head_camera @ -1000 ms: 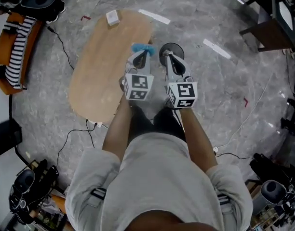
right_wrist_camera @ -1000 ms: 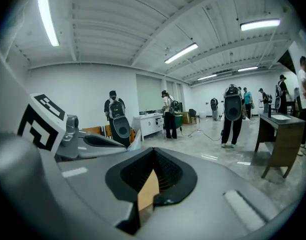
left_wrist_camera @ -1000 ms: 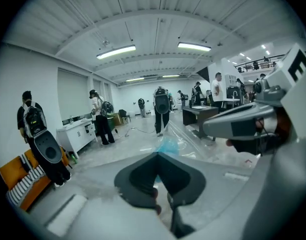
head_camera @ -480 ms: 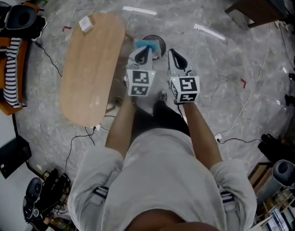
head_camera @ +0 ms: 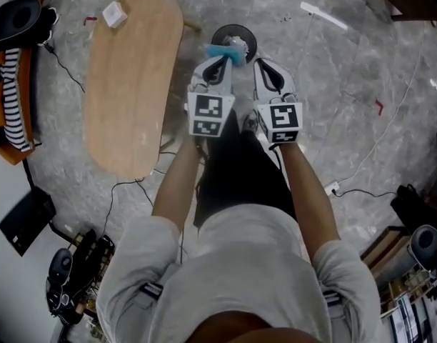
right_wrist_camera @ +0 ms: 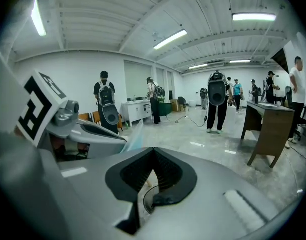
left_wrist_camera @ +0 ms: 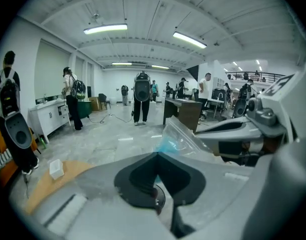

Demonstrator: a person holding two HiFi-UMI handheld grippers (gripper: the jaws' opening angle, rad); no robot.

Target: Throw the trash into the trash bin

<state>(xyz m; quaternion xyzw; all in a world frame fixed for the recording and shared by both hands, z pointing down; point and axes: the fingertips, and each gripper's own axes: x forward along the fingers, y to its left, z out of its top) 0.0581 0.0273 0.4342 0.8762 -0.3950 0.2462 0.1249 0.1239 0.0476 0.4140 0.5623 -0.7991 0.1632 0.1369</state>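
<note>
The trash (head_camera: 224,51), a crumpled bag of clear, glossy film with a pale blue mass inside, is pinched at its near edge by the left hand-held gripper (head_camera: 220,60). In the left gripper view the jaws are seen closed on the film, and the bag sticks up past their tips toward 1 o'clock. In the head view the bag is seen against the near rim of the bin (head_camera: 235,37), at the bin's 7 o'clock side.

The bin is a round, dark container with a paler rim and stands on the floor (head_camera: 347,84). What lies inside it cannot be made out. A curved piece of its rim is caught below the jaw tips in both gripper views.

The right hand-held gripper (head_camera: 264,61) is held just beside the left one, at its 3 o'clock. Its jaws are shut tip to tip, with nothing between them, and its tips lie at 5 o'clock of the bin. Both grippers are made of smooth grey plastic, and black ribbed pads are seen on the right one.

At 9 o'clock of the bin a long, oval worktop (head_camera: 133,91) of light wood is seen. A small white box (head_camera: 113,14) lies at its 12 o'clock end. The floor is of polished grey stone.
</note>
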